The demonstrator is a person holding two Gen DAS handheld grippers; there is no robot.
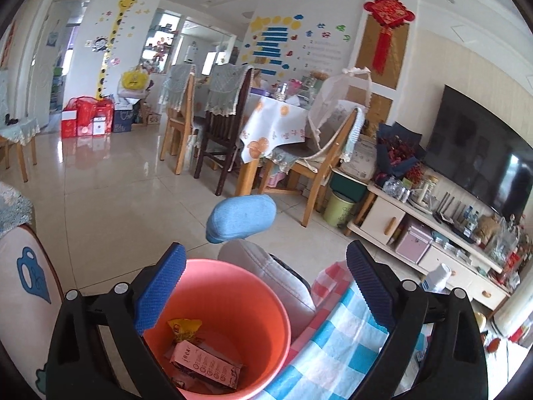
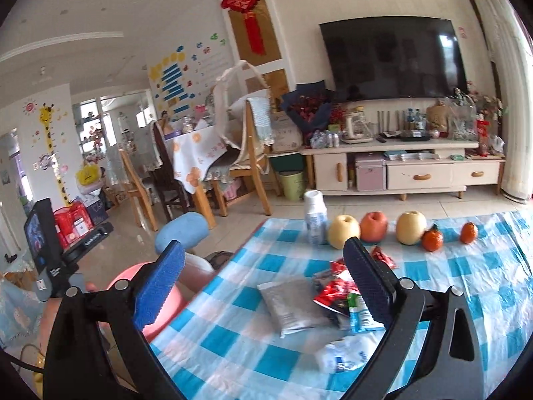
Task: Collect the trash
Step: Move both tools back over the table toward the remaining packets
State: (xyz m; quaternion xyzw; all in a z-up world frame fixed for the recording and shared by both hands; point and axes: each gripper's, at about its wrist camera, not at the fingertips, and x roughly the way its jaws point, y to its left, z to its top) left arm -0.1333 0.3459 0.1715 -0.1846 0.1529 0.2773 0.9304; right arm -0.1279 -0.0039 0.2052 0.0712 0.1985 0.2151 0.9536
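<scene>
Left gripper (image 1: 265,286): hanging wide open, gripping nothing, over the orange bin (image 1: 220,330).
Bin: standing beside the counter (image 1: 333,350), holding a pink carton (image 1: 205,361) and a yellow wrapper (image 1: 184,328).
Right gripper (image 2: 263,283): spreading wide, empty, above the counter's checked cloth (image 2: 466,283).
Trash: silver pouch (image 2: 291,301), red wrapper (image 2: 334,291), green-white packet (image 2: 359,313) and crumpled white wrapper (image 2: 344,355) lying clustered between the fingers.
Beyond: white bottle (image 2: 314,216) standing upright beside a row of fruit (image 2: 373,226).

Even, bright daylight enters from the far windows (image 1: 166,33) beyond the jaws, glaring off the floor tiles (image 1: 100,153); shadows soft, focus adequate throughout, strong fisheye bending and black vignette at edges.
</scene>
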